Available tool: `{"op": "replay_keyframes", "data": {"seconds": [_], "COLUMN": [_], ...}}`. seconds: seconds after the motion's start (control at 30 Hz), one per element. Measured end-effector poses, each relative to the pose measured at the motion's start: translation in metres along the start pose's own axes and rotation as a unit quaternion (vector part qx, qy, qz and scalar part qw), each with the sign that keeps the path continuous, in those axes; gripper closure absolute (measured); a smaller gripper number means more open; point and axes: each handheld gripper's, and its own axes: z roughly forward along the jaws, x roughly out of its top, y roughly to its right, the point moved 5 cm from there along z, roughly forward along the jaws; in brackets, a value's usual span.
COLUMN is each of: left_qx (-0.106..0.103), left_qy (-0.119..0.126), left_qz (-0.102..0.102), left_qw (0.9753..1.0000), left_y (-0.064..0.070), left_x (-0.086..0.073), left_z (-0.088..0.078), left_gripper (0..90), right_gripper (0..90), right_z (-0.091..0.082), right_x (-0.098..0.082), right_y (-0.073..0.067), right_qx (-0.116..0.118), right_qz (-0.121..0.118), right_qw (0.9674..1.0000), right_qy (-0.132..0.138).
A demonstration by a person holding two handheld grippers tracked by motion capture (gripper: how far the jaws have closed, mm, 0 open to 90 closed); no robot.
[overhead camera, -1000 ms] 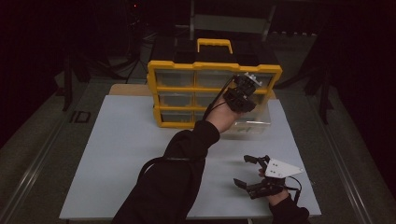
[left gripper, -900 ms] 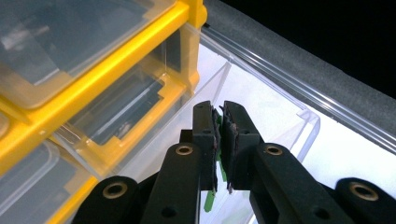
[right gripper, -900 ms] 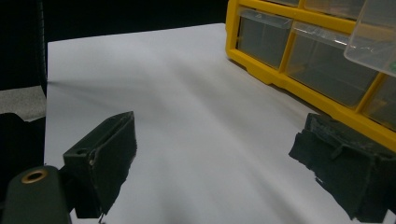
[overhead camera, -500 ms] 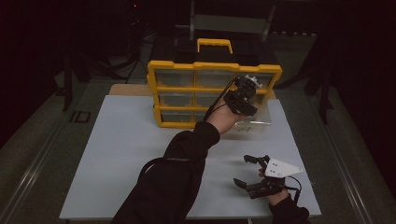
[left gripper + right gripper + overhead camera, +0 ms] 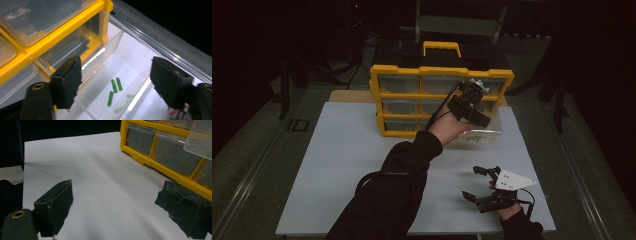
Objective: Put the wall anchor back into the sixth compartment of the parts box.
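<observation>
Left hand-held gripper (image 5: 474,102) hangs over a clear drawer (image 5: 125,82) pulled out of the yellow cabinet (image 5: 439,100) at its lower right corner; its jaws have just been opening and stand wide with nothing between them. Three green sticks (image 5: 114,90) lie on the drawer's floor, below the jaws. Right hand-held gripper (image 5: 484,185), near the table's (image 5: 342,160) front edge and well apart from the cabinet, is wide open and empty. No writing can be read anywhere.
</observation>
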Motion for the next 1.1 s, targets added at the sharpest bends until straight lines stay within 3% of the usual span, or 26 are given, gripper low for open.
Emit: {"op": "replay_keyframes", "data": {"seconds": [0.07,0.27,0.5,0.8,1.1], "left_qx": [-0.022,-0.037,-0.037,-0.041,-0.038], "left_qy": [0.006,0.011,0.030,0.043,0.070], "left_qz": [0.002,0.006,0.004,0.015,0.014], "left_qw": [0.9997,0.9992,0.9989,0.9981,0.9967], "left_y": [0.000,-0.004,-0.013,-0.024,-0.040], "left_x": [-0.002,-0.012,-0.023,-0.046,-0.080], "left_z": [-0.004,-0.018,-0.034,-0.051,-0.075], "left_gripper": [11.9,0.0,0.0,0.0,0.0], "right_gripper": [10.8,10.9,10.8,10.8,10.8], "right_z": [0.000,0.000,0.001,0.002,0.002], "right_x": [0.000,0.000,0.000,-0.001,-0.001], "right_y": [0.000,0.000,-0.001,-0.001,-0.001], "right_qx": [0.000,-0.001,-0.001,-0.001,-0.002], "right_qz": [0.001,0.000,-0.002,0.002,-0.001], "right_qw": [1.0000,1.0000,1.0000,1.0000,1.0000], "right_qy": [-0.001,-0.002,-0.004,-0.005,-0.006]}}
